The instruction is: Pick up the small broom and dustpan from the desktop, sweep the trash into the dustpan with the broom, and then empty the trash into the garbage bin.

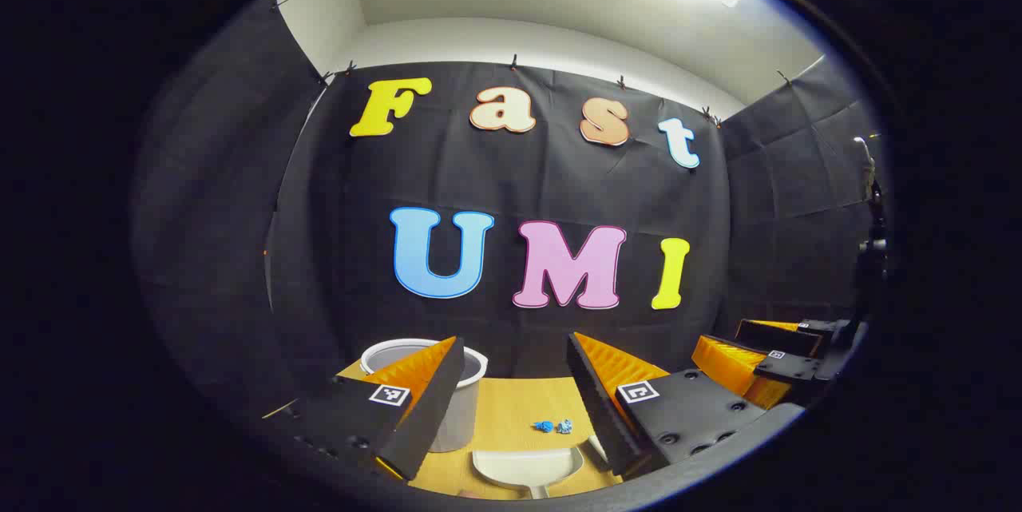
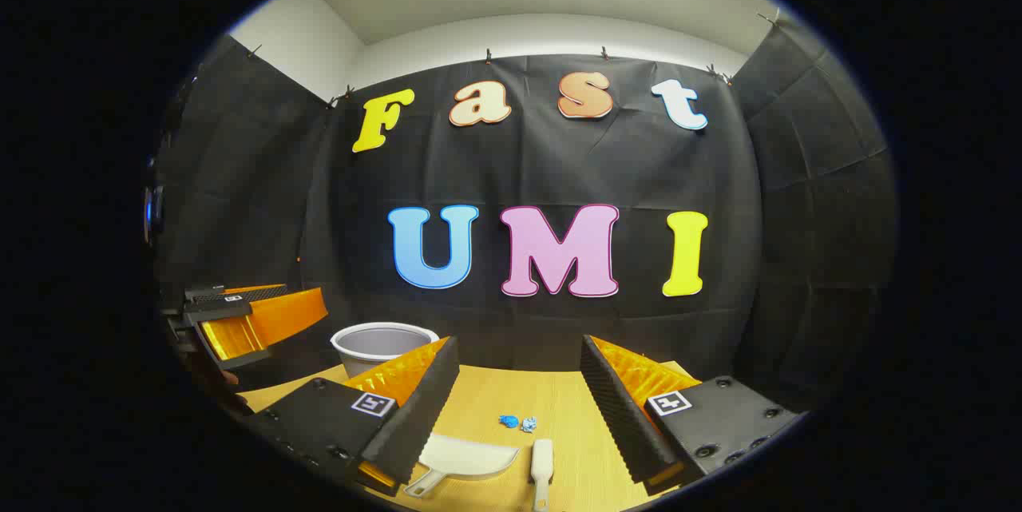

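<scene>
A white dustpan (image 1: pixel 527 468) lies on the wooden desktop (image 1: pixel 511 416) just below my left gripper (image 1: pixel 515 348), which hangs open with nothing between its fingers. Two small blue scraps of trash (image 1: pixel 553 426) lie beyond the pan. In the right gripper view the dustpan (image 2: pixel 467 458) is at the lower left, a small white broom (image 2: pixel 541 460) lies beside it, and the blue trash (image 2: pixel 517 422) is just past both. My right gripper (image 2: pixel 519 344) is open above them and holds nothing. The garbage bin (image 2: pixel 383 344) stands at the back left.
The pale round bin (image 1: pixel 459 416) stands partly behind my left gripper's left finger. The right gripper (image 1: pixel 746 348) hovers off to the right in the left gripper view, and the left gripper (image 2: pixel 263 320) floats at the left in the right gripper view. Black cloth walls close the booth.
</scene>
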`<move>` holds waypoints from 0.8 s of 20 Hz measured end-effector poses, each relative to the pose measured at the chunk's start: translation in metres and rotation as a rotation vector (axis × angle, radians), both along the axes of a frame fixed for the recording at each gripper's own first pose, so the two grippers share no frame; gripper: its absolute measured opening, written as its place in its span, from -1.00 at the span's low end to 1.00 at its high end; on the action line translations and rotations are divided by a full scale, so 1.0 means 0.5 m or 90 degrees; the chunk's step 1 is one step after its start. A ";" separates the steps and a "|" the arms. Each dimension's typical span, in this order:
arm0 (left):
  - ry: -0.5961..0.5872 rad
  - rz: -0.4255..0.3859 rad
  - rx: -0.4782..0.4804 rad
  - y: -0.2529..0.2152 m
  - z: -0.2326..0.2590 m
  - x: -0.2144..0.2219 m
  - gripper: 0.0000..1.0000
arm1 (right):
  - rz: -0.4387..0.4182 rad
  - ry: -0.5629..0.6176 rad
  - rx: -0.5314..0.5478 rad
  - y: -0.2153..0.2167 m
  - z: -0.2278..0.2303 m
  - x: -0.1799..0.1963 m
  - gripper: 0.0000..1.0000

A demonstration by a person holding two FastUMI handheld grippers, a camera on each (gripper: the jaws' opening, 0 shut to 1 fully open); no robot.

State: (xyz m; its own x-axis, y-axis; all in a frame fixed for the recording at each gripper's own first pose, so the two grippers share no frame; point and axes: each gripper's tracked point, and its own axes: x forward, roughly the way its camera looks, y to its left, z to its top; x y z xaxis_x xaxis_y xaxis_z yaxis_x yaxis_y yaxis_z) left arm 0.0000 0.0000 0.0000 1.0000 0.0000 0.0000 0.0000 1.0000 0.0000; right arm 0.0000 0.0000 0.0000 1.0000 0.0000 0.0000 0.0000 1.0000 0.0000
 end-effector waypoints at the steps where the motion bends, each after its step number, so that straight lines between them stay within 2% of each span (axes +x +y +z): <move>1: -0.003 0.020 0.010 0.013 -0.001 0.002 0.49 | 0.001 0.000 0.000 0.003 0.000 0.001 0.97; 3: -0.002 0.030 0.029 0.009 -0.006 -0.002 0.49 | 0.006 0.005 0.003 0.010 -0.005 0.002 0.97; 6: -0.008 -0.011 0.036 -0.026 -0.001 -0.004 0.53 | 0.010 0.003 0.003 0.020 -0.001 0.006 0.97; 12: 0.001 -0.050 0.045 -0.040 -0.008 0.008 0.58 | 0.011 0.010 -0.008 0.036 -0.017 0.016 0.97; 16: 0.011 -0.067 0.047 -0.032 -0.018 0.022 0.49 | 0.006 0.008 -0.015 0.042 -0.019 0.031 0.97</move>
State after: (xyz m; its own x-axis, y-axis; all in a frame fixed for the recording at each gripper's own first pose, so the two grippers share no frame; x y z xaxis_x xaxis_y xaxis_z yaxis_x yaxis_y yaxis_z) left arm 0.0111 -0.0159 -0.0089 0.9942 -0.1050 -0.0215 0.1063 0.9917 0.0721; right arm 0.0157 0.0210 -0.0095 0.9999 0.0096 -0.0127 -0.0099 0.9997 -0.0230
